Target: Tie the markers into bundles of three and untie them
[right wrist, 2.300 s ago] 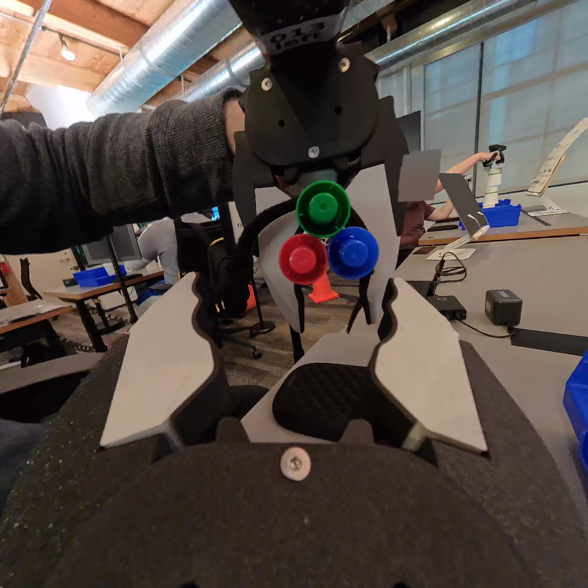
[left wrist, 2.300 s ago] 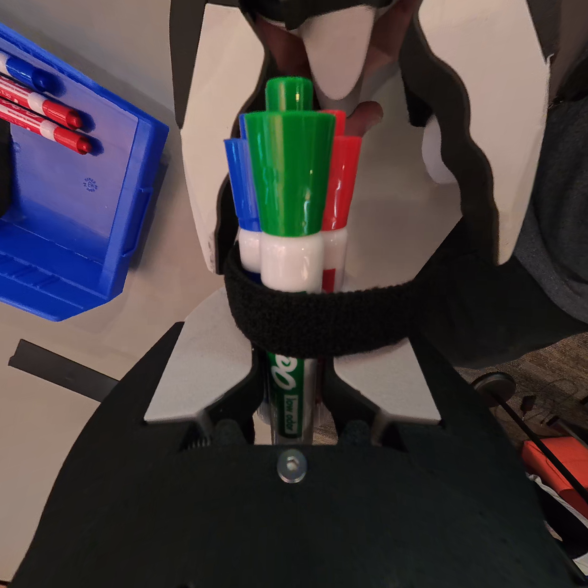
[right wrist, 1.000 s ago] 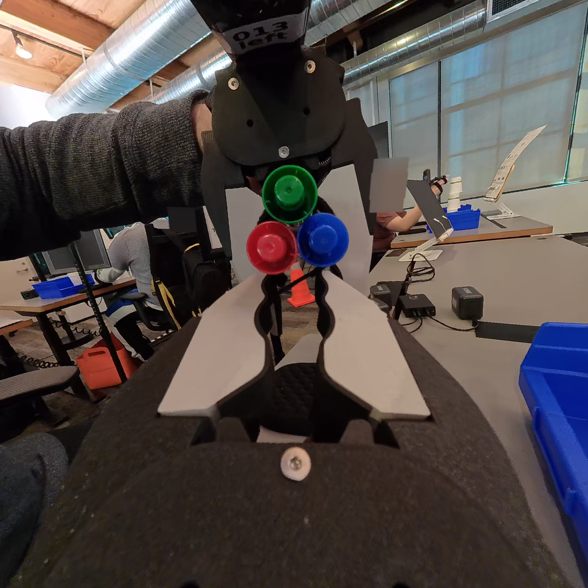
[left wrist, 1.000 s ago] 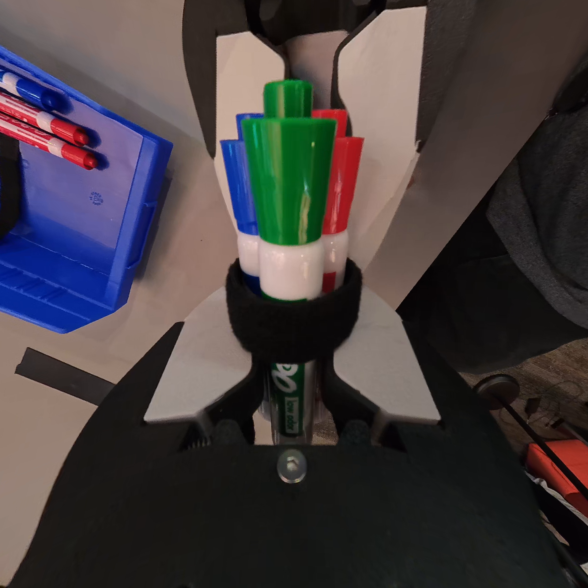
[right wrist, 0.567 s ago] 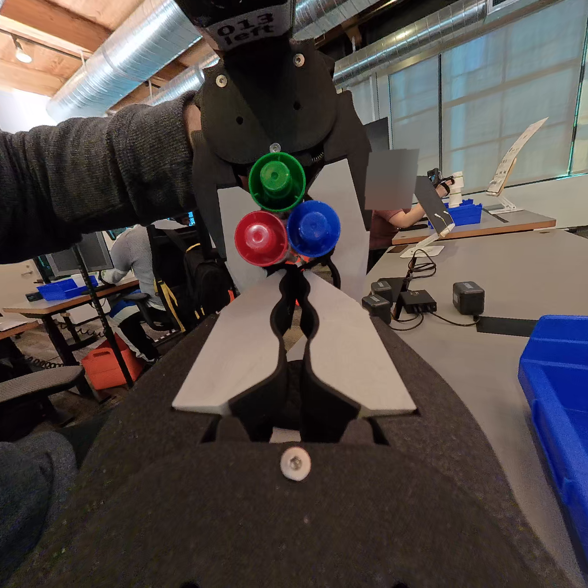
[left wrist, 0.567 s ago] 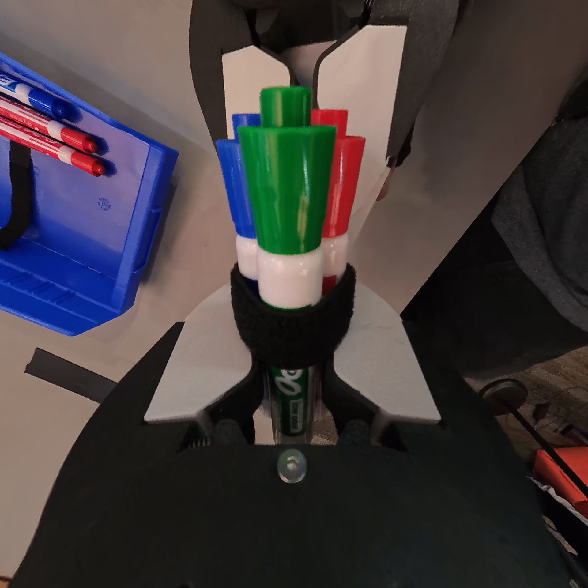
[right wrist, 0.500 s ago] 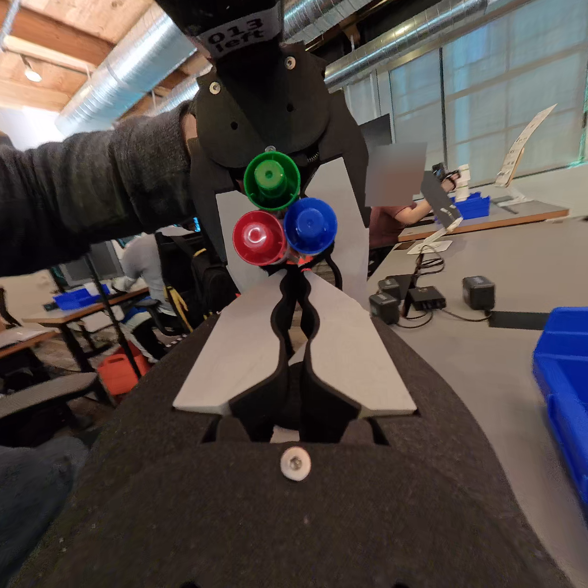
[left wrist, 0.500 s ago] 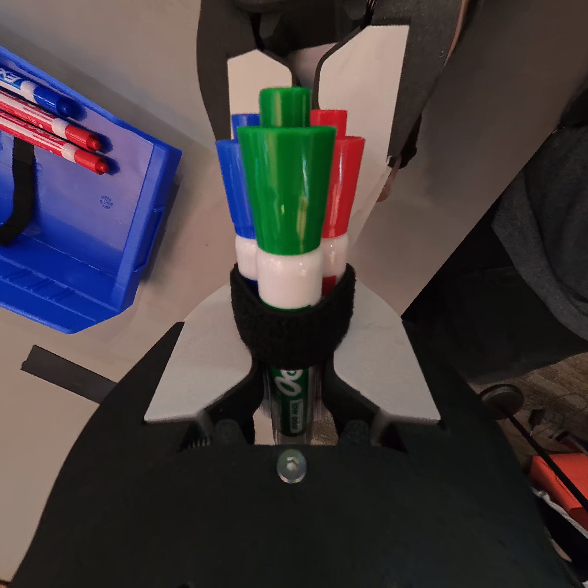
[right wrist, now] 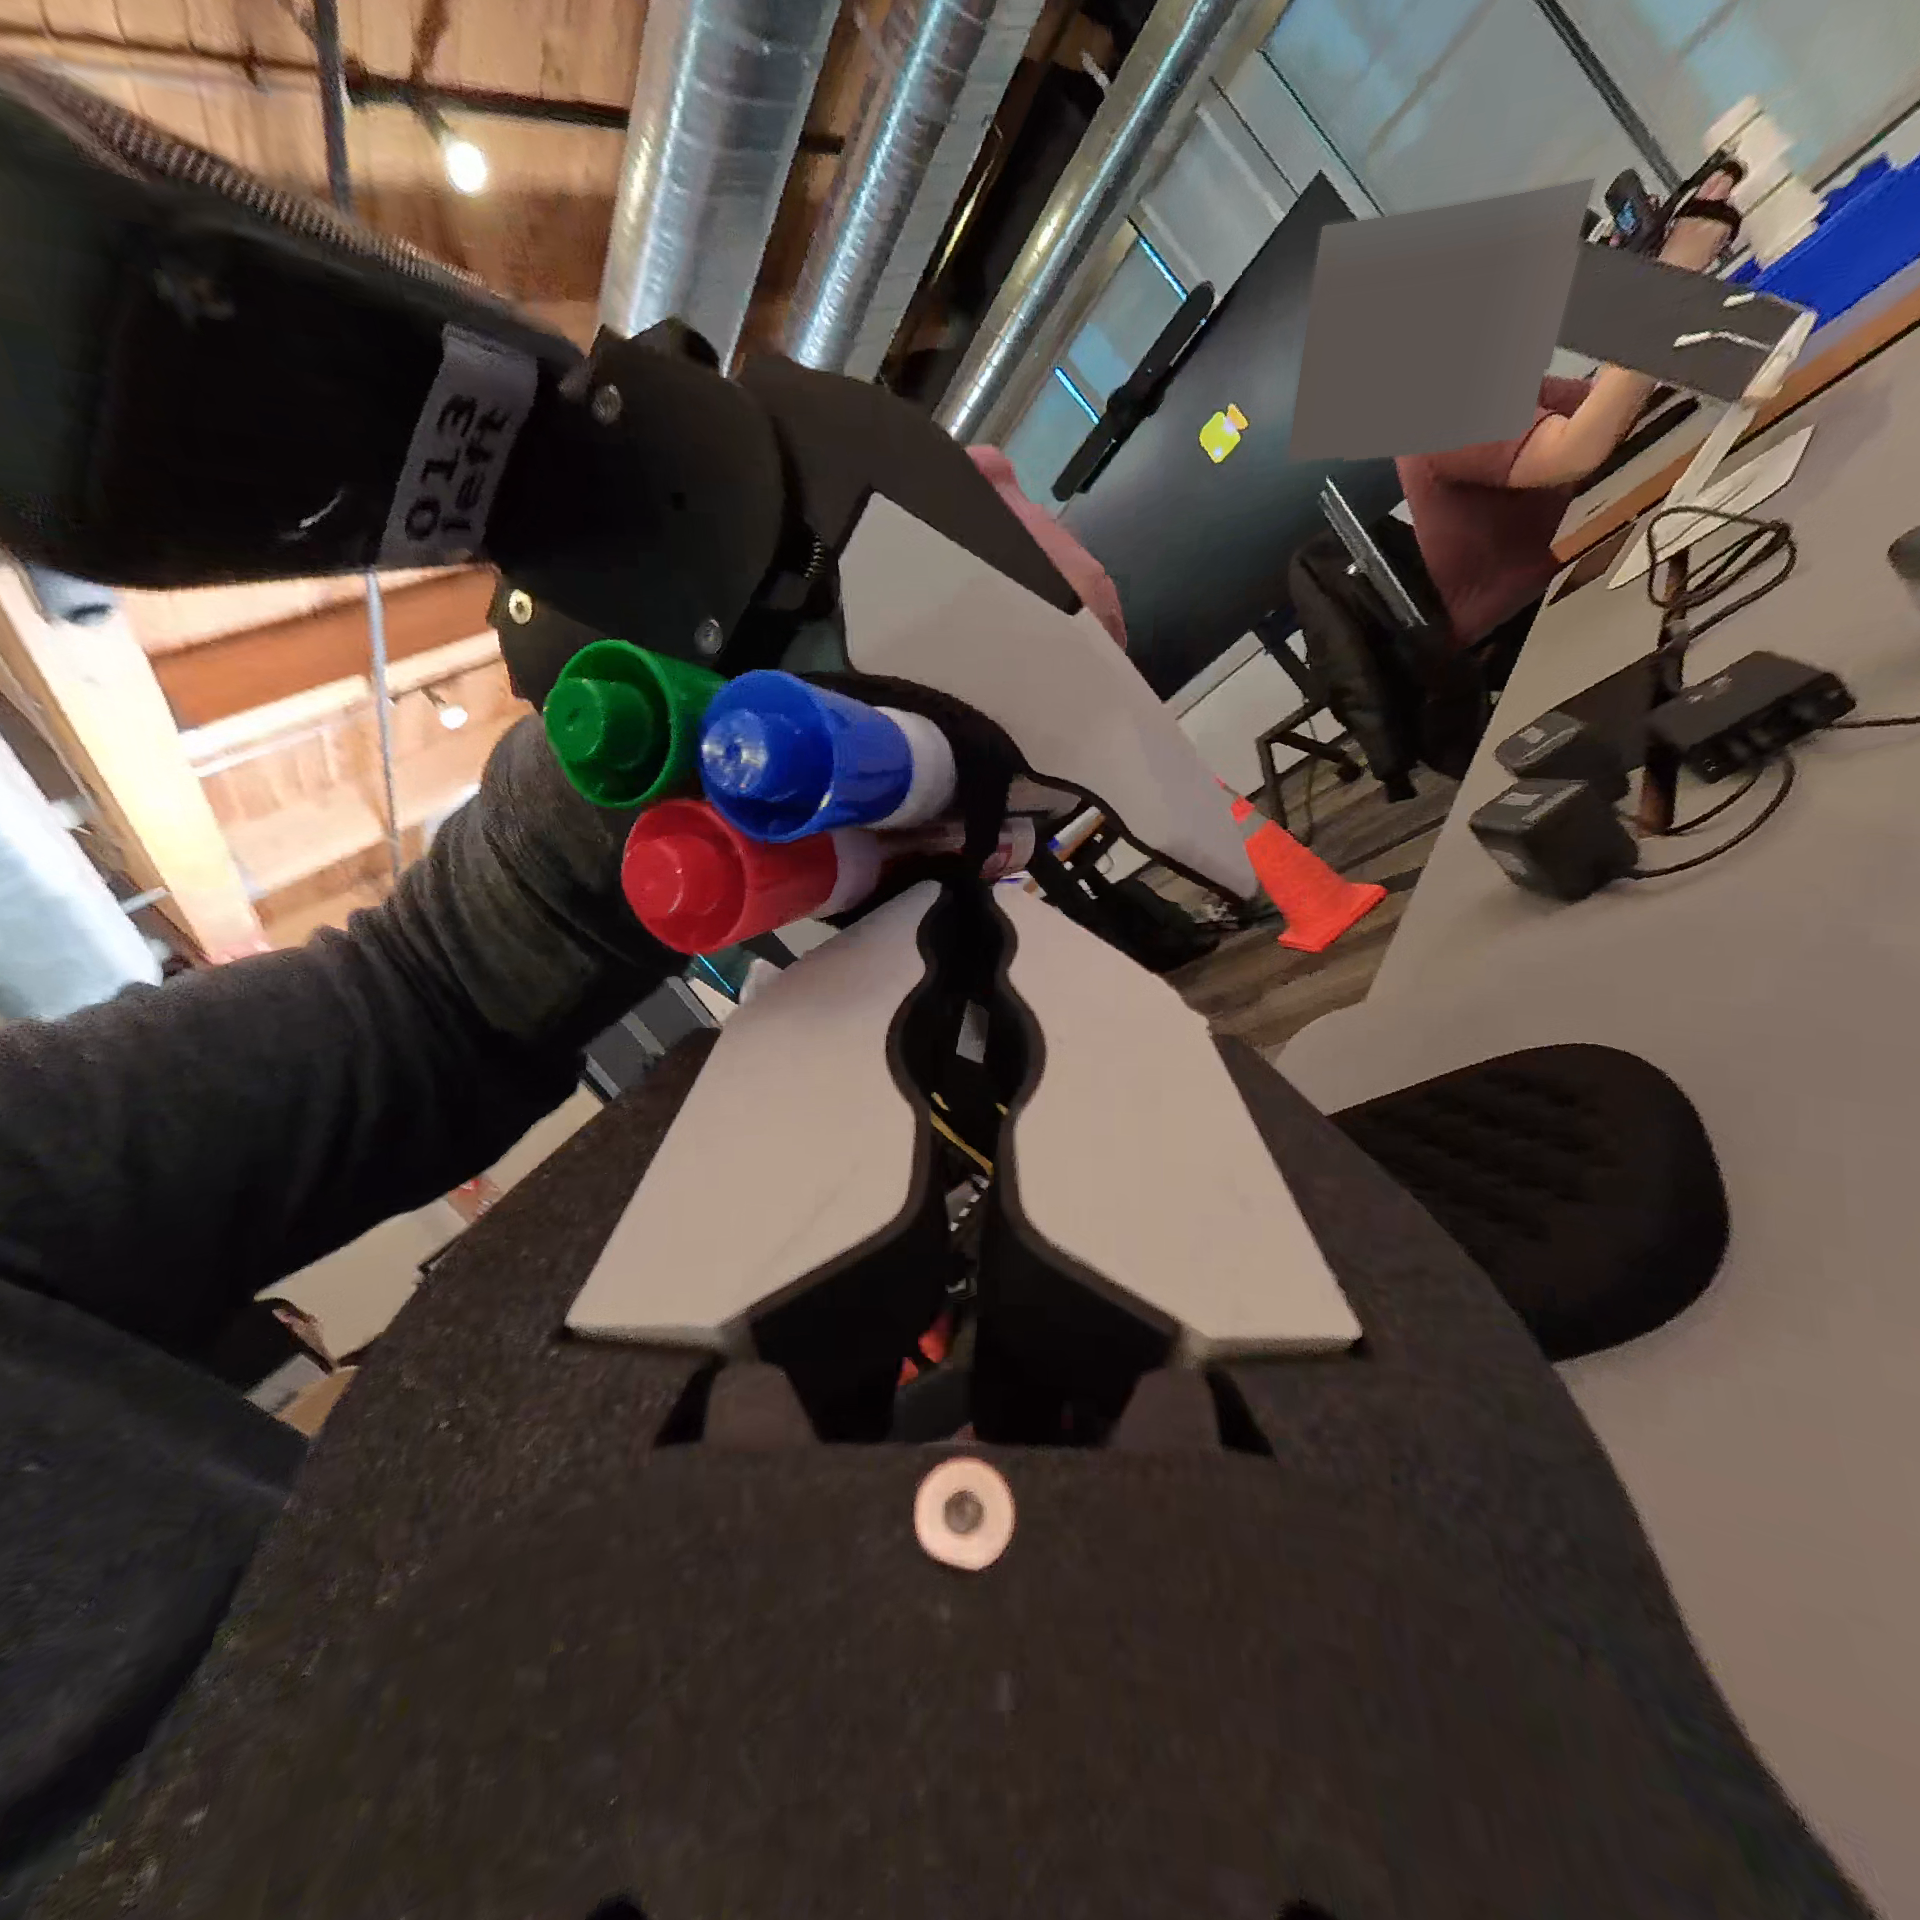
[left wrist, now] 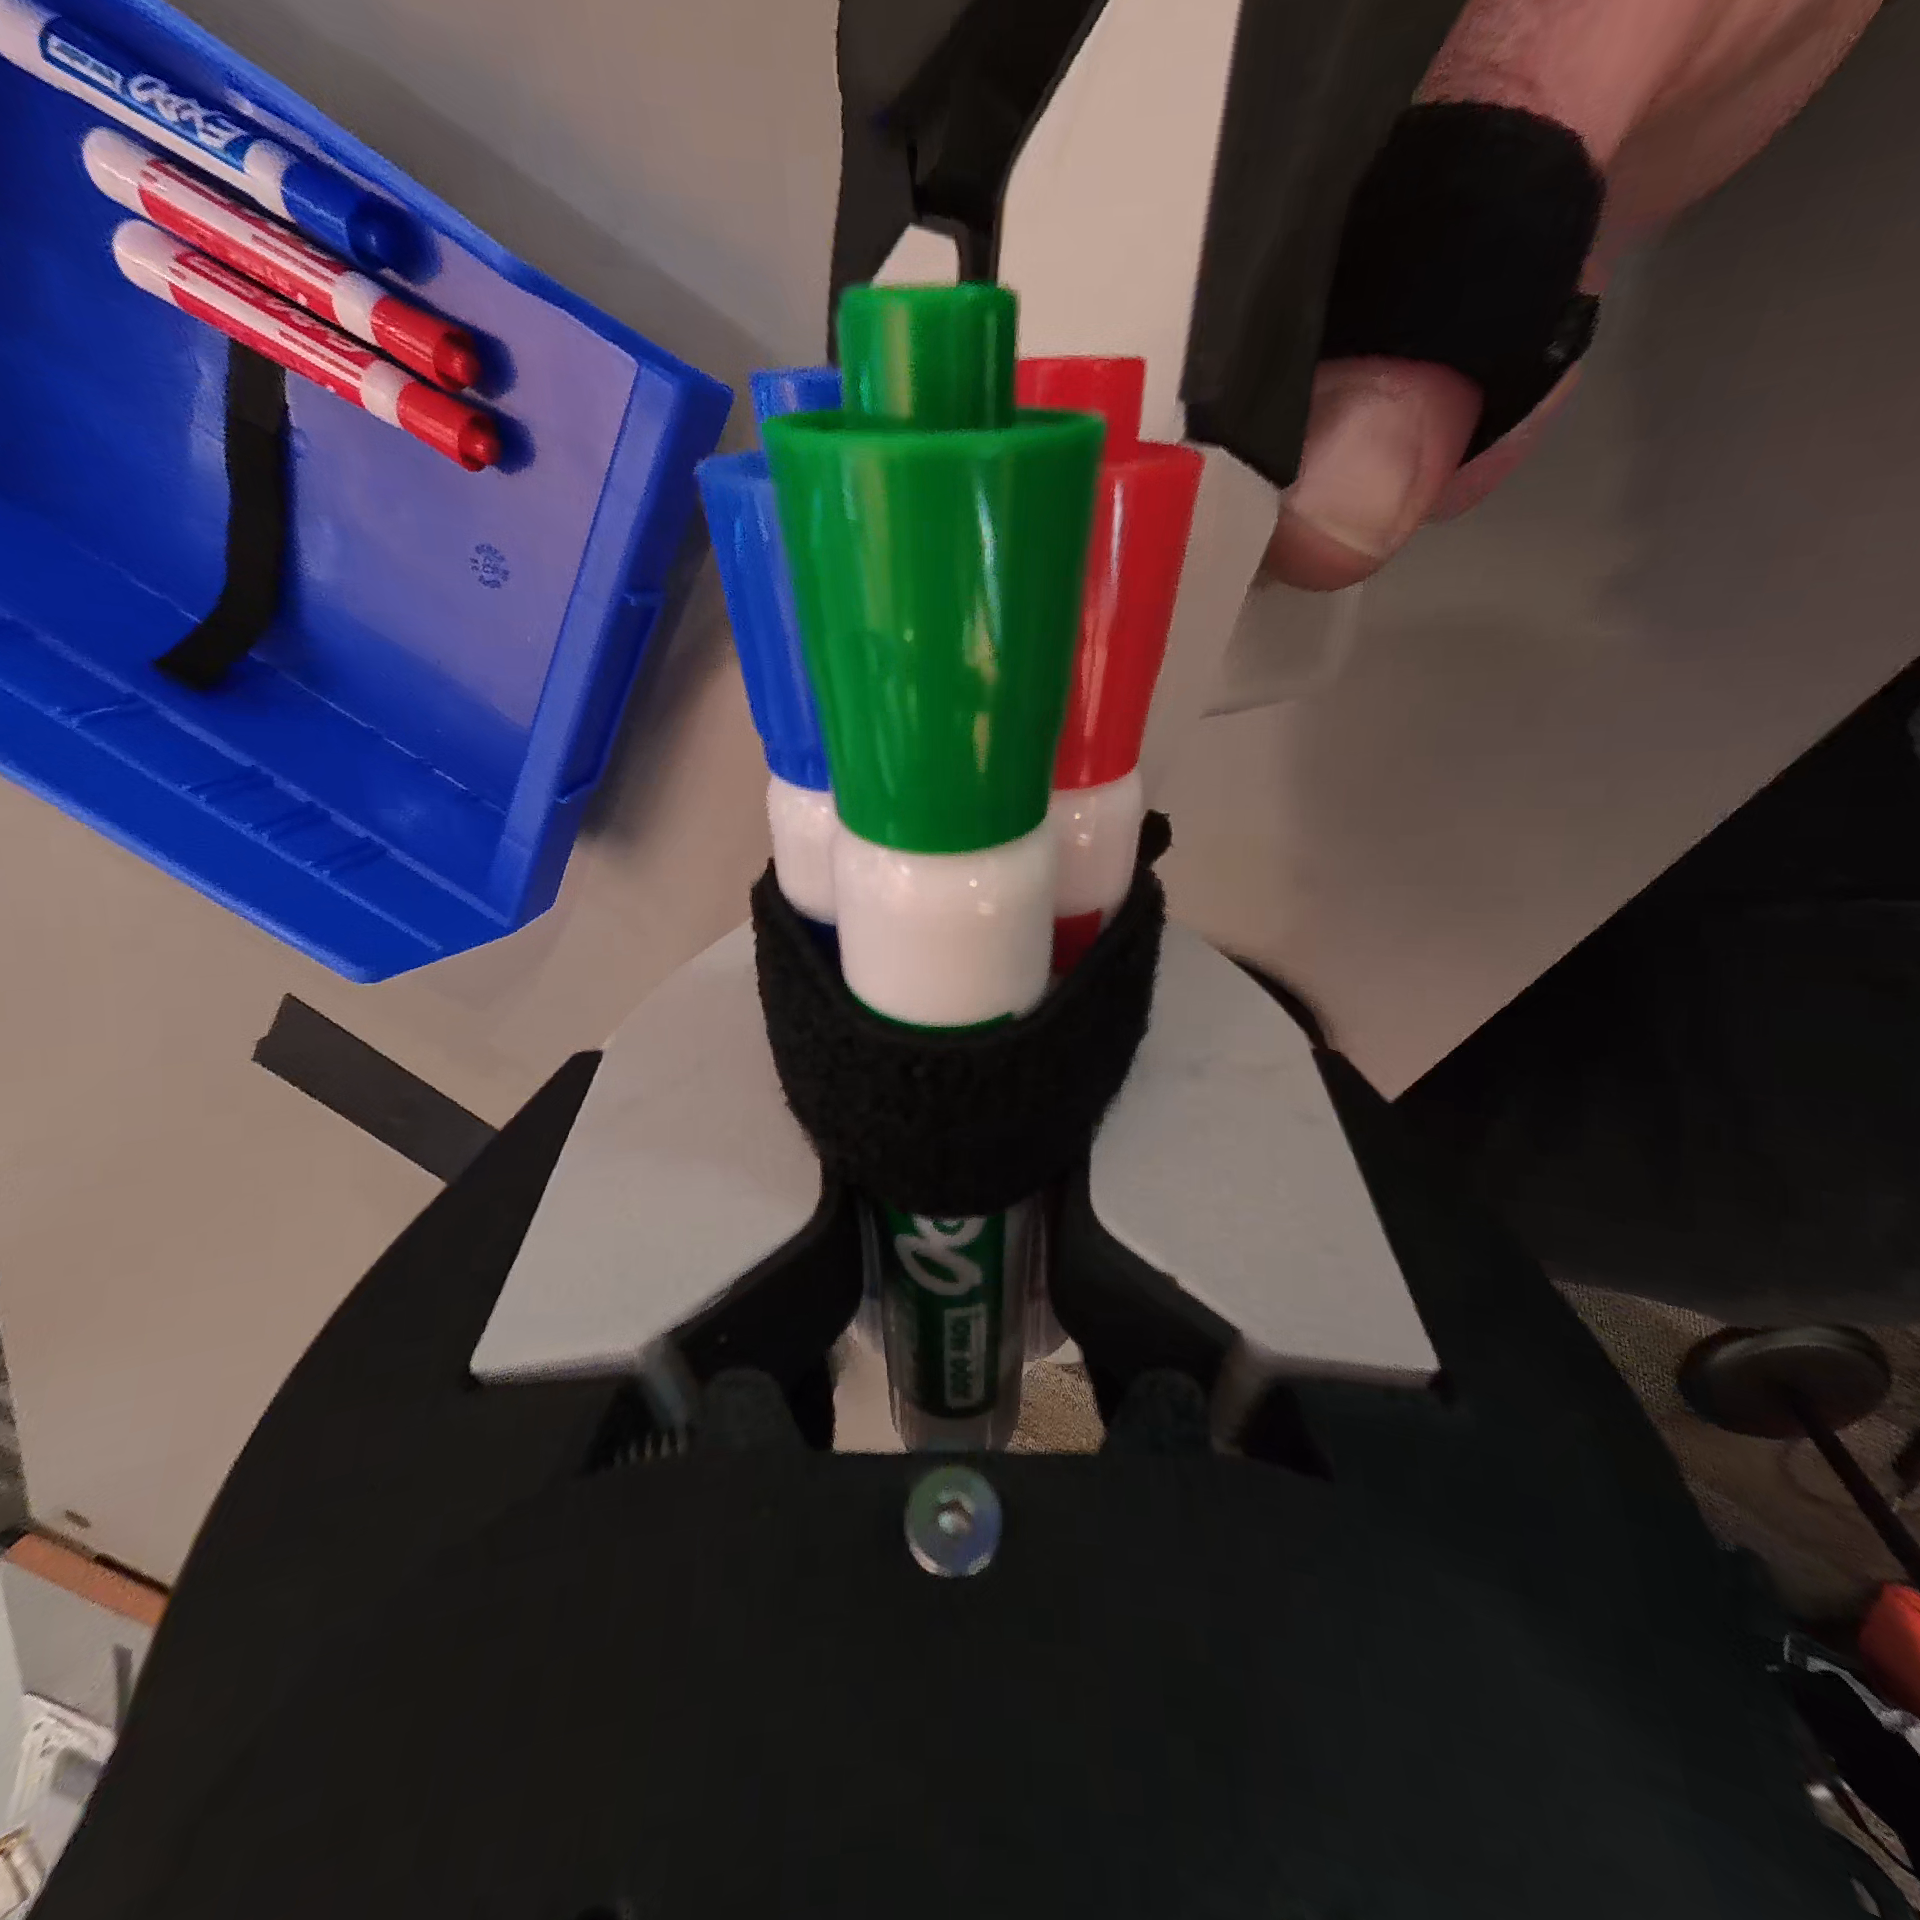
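Our left gripper (left wrist: pixel 951 1226) is clamped on the strapped marker bundle (left wrist: pixel 935 665), frame center. Our right gripper's (right wrist: pixel 961 914) fingers look pinched on the black strap (right wrist: pixel 977 831) end, mid-frame.

Beyond the bench edge: I see an orange cone (right wrist: pixel 1311 881) on the floor.
On my bench (right wrist: pixel 1766 1039): black power adapters (right wrist: pixel 1553 836), cables.

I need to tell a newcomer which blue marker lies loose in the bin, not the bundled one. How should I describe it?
Start at the blue plastic bin on the pale table, left of the left gripper and its strapped bundle. Three loose markers lie side by side against the bin's floor. Take the blue-capped white marker at the outer edge; its two neighbours have red caps.
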Demonstrator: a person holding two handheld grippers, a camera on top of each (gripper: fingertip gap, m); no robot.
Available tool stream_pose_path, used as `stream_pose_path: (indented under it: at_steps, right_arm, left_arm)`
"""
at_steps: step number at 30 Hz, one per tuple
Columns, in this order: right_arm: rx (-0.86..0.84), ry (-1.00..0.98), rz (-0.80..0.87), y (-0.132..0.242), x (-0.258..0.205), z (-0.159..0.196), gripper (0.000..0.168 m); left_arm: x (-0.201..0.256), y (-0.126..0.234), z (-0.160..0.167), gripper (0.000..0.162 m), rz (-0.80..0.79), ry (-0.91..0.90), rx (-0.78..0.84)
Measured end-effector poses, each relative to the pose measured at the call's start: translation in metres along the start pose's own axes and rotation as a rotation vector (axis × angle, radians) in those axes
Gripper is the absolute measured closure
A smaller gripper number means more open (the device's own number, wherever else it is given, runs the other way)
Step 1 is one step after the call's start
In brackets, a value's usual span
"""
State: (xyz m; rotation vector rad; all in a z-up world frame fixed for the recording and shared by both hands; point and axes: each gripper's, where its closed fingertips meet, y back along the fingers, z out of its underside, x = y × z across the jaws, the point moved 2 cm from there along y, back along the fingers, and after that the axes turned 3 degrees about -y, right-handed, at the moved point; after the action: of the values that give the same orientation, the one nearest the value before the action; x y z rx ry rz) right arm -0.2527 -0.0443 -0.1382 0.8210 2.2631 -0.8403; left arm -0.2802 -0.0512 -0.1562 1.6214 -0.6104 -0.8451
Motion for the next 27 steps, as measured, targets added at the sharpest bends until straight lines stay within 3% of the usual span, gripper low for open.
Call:
stream_pose_path:
  at_steps: [15, 27]
  right_arm:
    - [0.04, -0.143, -0.016, 0.0, 0.01, 0.001, 0.167]
    - [0.004, -0.024, 0.033, 0.0, 0.012, 0.004, 0.168]
  left_arm:
    - [-0.007, -0.009, 0.004, 0.12, -0.053, -0.002, -0.033]
    - [-0.005, -0.011, 0.007, 0.12, 0.001, 0.027, -0.032]
